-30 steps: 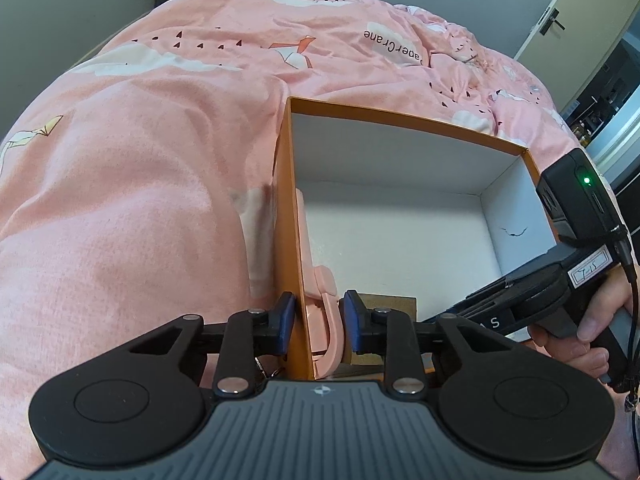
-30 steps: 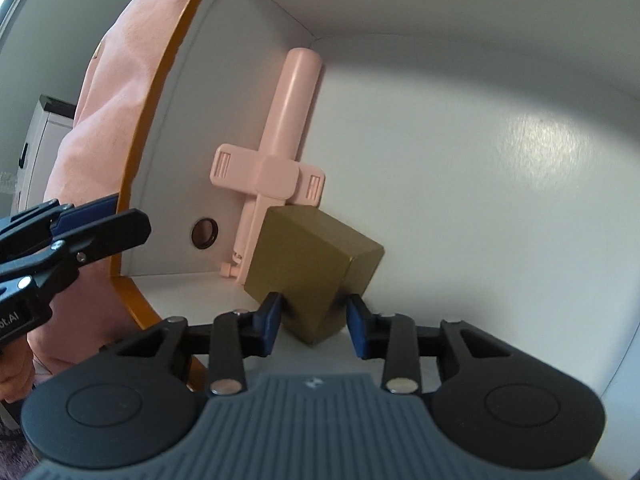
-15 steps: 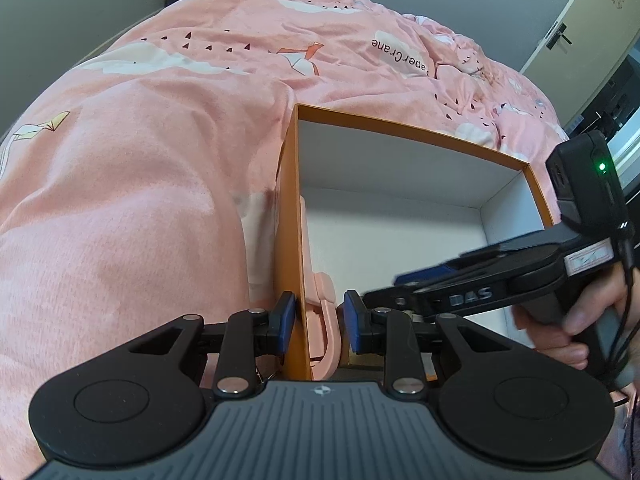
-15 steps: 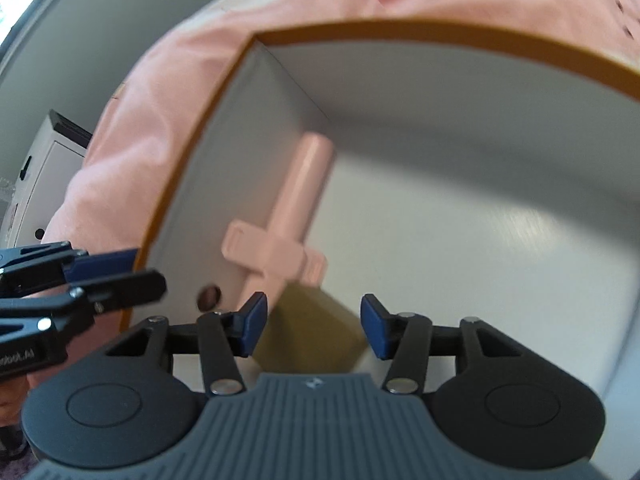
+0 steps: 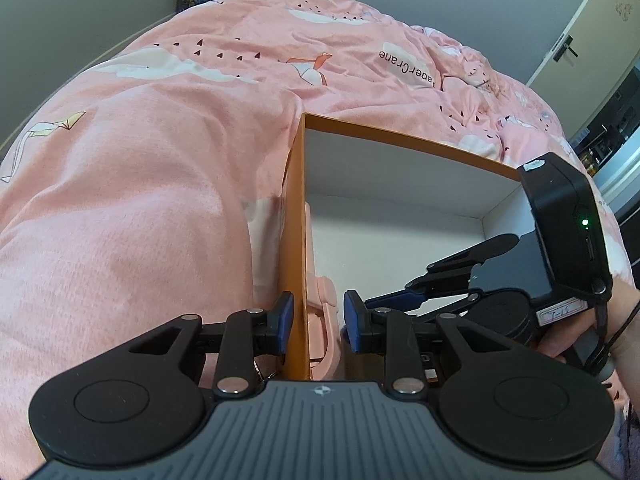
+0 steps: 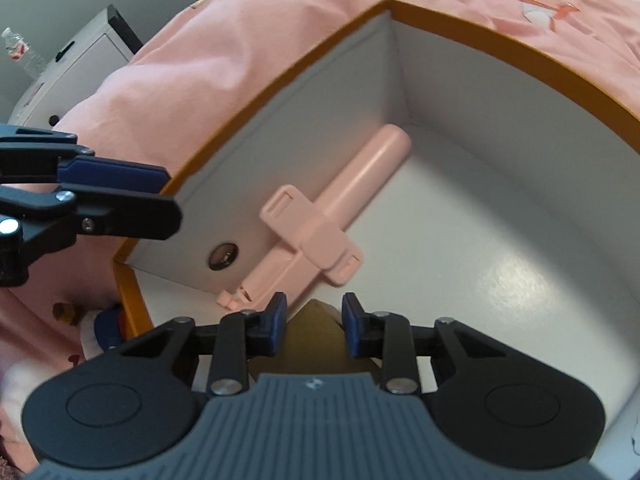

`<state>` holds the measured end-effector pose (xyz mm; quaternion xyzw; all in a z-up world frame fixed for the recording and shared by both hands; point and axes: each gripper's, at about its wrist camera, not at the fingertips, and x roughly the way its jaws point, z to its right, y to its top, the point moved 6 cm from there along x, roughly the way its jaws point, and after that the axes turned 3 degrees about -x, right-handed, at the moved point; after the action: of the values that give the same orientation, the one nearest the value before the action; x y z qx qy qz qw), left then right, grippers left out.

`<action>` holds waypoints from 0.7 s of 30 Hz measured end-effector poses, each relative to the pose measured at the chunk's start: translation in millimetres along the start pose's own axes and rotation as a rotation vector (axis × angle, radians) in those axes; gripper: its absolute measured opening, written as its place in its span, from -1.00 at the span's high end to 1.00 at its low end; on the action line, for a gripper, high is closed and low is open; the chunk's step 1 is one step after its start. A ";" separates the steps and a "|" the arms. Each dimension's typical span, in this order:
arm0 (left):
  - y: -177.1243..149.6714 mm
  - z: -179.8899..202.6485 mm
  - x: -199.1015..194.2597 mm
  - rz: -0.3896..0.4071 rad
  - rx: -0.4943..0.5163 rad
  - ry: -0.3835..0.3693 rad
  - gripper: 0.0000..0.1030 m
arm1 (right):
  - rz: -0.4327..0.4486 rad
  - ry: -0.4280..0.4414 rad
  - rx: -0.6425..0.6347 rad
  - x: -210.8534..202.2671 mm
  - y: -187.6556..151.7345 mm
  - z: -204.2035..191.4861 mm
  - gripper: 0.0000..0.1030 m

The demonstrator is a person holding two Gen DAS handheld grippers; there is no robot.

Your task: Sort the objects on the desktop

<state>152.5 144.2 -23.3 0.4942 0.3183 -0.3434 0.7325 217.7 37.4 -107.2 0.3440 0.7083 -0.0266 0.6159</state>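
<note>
Box steadied, block let go, risk of a snag

My left tongs (image 5: pixel 316 322) clench the orange box (image 5: pixel 297 216) wall; my right tongs (image 6: pixel 313 330), closing empty (over the gold block (image 6: pixel 316 330)), could knock it or the pink tool (image 6: pixel 320 224).

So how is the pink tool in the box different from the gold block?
The pink tool is long and thin with a cross piece; the gold block is compact with flat faces and sharp edges. The tool lies against the box side wall; the block sits out on the floor near the right gripper. The tool is pale pink, the block dull gold. Both are inside the box.
</note>
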 end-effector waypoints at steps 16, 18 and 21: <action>-16.6 44.0 -55.8 0.123 0.133 0.033 0.41 | 0.283 -0.089 0.216 -88.7 -31.7 -1.0 0.08; -25.3 56.4 -58.6 0.107 0.157 0.020 0.41 | 0.328 -0.105 0.247 -105.3 -45.0 -6.1 0.08; -40.6 73.4 -56.5 0.072 0.184 -0.014 0.41 | 0.372 -0.133 0.270 -127.1 -66.4 -15.0 0.09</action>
<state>96.9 74.5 24.4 0.5679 0.2622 -0.3480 0.6983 171.0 -64.0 -16.0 0.5454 0.5805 -0.0296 0.6039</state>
